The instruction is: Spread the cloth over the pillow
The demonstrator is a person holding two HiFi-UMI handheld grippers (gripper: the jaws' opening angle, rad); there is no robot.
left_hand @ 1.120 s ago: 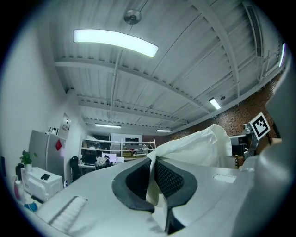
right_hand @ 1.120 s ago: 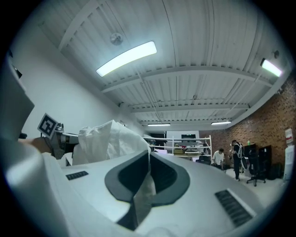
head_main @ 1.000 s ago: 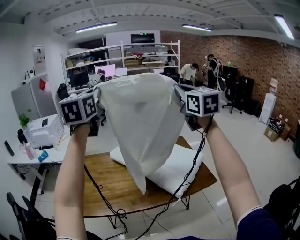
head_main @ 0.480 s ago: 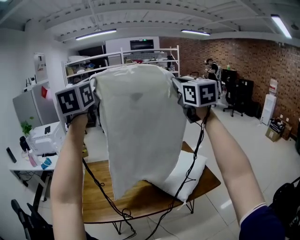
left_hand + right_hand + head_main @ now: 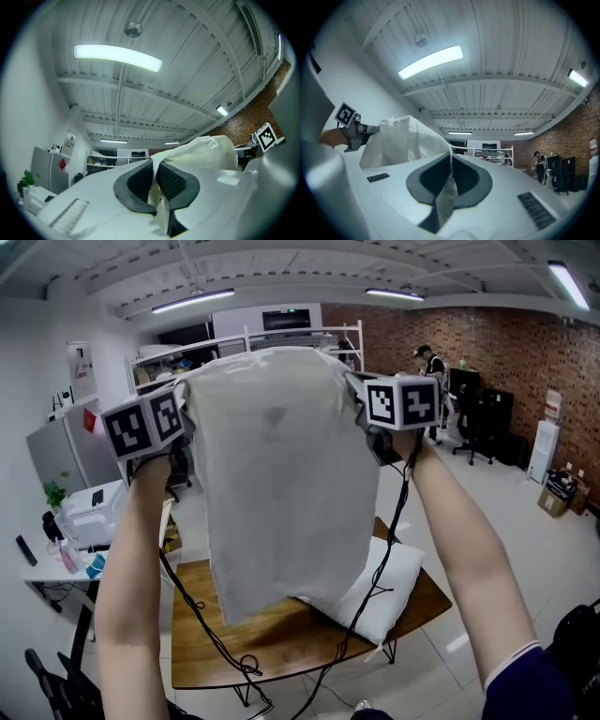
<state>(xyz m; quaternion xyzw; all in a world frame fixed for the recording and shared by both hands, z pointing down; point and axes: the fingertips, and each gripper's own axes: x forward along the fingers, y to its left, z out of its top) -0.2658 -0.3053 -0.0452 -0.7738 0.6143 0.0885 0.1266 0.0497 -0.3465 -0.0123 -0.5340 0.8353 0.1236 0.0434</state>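
**Cloth raised for spreading.** You hold the thin white cloth (image 5: 281, 484) up in front of you by its two top corners, one corner in each gripper, so that it hangs as a nearly flat sheet between your raised arms. The left gripper (image 5: 153, 177) has its jaws drawn almost together, with a fold of the cloth pinched between the dark ribbed pads (image 5: 174, 180). The right gripper (image 5: 451, 174) is closed in the same way, and a narrow strip of the cloth runs down between its pads. Because the two grippers sit well apart and at about the same height, the top edge is stretched and the fabric below falls open under its own weight instead of bunching. A grip at the corners also lets you set the full width of the sheet. The white rectangular pillow (image 5: 384, 592) lies on the brown wooden table (image 5: 281, 643), below and beyond the cloth, towards the table's right side, and its left part is hidden behind the hanging sheet. The lower edge of the cloth appears to hang clear of the table, though the head view cannot settle this. Black cables (image 5: 380, 568) trail down from the grippers, and the right one crosses in front of the pillow. In judgement, the cloth is opened out but not yet laid. The next move calls for carrying it over the pillow and lowering it evenly, with both pinches kept firm so that neither corner slips.
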